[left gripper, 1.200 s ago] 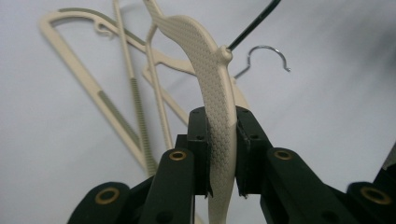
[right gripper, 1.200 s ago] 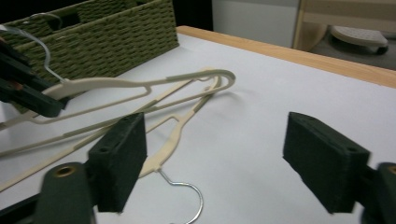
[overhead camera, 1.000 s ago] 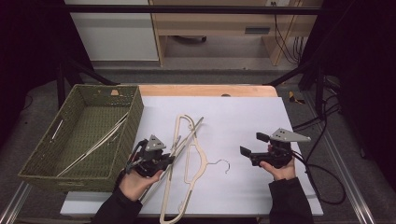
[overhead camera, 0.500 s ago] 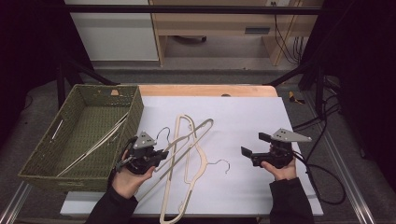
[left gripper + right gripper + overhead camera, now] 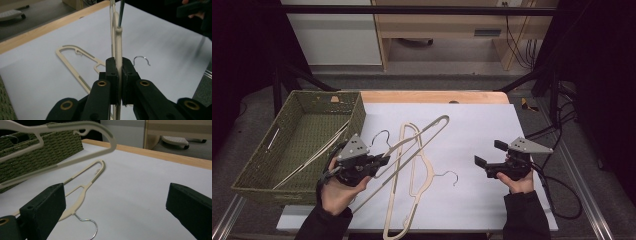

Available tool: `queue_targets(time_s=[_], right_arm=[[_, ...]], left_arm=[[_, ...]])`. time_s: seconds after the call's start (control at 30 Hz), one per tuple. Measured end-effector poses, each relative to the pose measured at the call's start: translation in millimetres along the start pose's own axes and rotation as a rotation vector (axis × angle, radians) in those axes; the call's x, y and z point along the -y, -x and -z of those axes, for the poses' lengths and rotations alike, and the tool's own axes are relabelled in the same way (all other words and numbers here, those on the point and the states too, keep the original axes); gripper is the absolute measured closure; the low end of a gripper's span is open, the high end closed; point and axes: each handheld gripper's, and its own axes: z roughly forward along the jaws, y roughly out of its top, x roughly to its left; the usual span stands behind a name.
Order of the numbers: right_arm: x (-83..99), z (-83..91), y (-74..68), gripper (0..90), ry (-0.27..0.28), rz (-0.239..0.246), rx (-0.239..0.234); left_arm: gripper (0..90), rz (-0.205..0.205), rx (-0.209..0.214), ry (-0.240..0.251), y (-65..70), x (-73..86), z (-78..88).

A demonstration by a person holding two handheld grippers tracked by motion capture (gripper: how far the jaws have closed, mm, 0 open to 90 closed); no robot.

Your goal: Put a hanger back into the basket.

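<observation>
A basket (image 5: 302, 135) sits at the bench's (image 5: 492, 130) left; a lifted hanger (image 5: 412, 147) hangs right of it, above another hanger (image 5: 414, 185) lying flat on the bench.

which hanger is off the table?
The one clamped in the left gripper: this held hanger tilts up over the sheet. The other hanger lies flat, hook toward the open right gripper.

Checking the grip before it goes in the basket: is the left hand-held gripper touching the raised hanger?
Touching. In the left gripper view the left hand-held gripper has both pads pressed against the raised hanger, with no gap on either side.
</observation>
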Motion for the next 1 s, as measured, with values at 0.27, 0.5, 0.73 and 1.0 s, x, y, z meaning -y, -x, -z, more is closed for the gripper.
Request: queue_targets(time_s=[0.27,0.5,0.73,1.0], right_arm=[[-0.8,2.2,0.7,2.6,0.006,-0.007,0.011],[-0.9,1.8,0.6,2.6,0.008,-0.004,0.011],[-0.4,0.9,0.1,2.6,0.000,-0.003,0.006],[0.2,-0.3,0.0,2.5,-0.007,-0.007,0.006]], left_arm=[[86.0,-0.075,-0.035,0.052,2.4,-36.9,37.4],[86.0,-0.121,-0.052,0.087,-11.8,-65.1,66.9],[85.9,-0.140,-0.073,0.104,-41.7,-76.3,88.9],[85.9,-0.124,-0.120,0.087,-86.8,-73.4,102.2]])
